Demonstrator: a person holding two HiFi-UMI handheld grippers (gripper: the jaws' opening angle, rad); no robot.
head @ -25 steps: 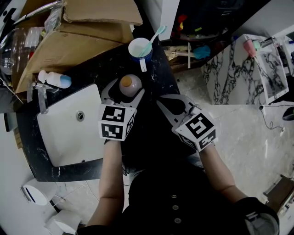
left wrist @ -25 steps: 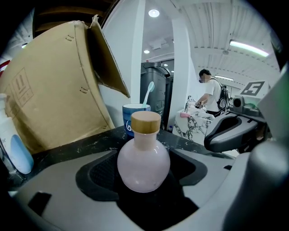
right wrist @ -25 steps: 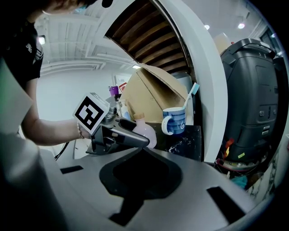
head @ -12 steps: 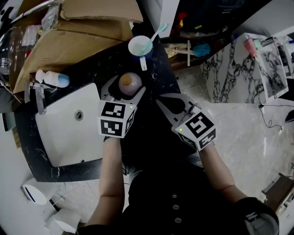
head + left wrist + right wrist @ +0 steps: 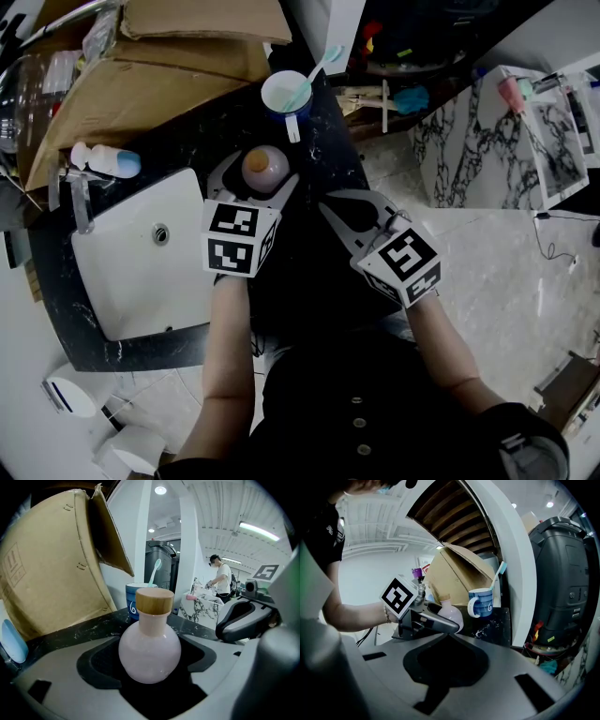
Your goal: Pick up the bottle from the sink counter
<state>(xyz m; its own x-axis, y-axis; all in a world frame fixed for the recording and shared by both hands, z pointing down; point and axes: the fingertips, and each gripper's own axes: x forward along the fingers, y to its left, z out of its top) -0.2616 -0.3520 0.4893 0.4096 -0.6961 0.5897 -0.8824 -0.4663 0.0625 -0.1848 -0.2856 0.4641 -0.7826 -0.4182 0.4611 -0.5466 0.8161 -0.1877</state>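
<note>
A round pale pink bottle (image 5: pixel 265 166) with a wooden cap (image 5: pixel 154 601) stands upright on the black counter (image 5: pixel 323 141). My left gripper (image 5: pixel 253 178) reaches round it with its jaws spread wide. In the left gripper view the bottle (image 5: pixel 150 651) sits deep between the two jaws (image 5: pixel 150 667), and dark gaps show at its sides, so the pads do not press on it. My right gripper (image 5: pixel 326 204) hovers just right of the bottle, over the counter's front edge. Its tips meet with nothing held (image 5: pixel 449 635).
A blue and white cup (image 5: pixel 285 97) with a toothbrush in it stands just behind the bottle. A cardboard box (image 5: pixel 159 66) fills the back left. The white sink (image 5: pixel 141 262) with its faucet (image 5: pixel 80 197) lies to the left, with a small white bottle (image 5: pixel 108 161) lying beside it.
My left gripper has edged a little forward around the bottle. The bottle stays on the counter and the right gripper has not moved.
</note>
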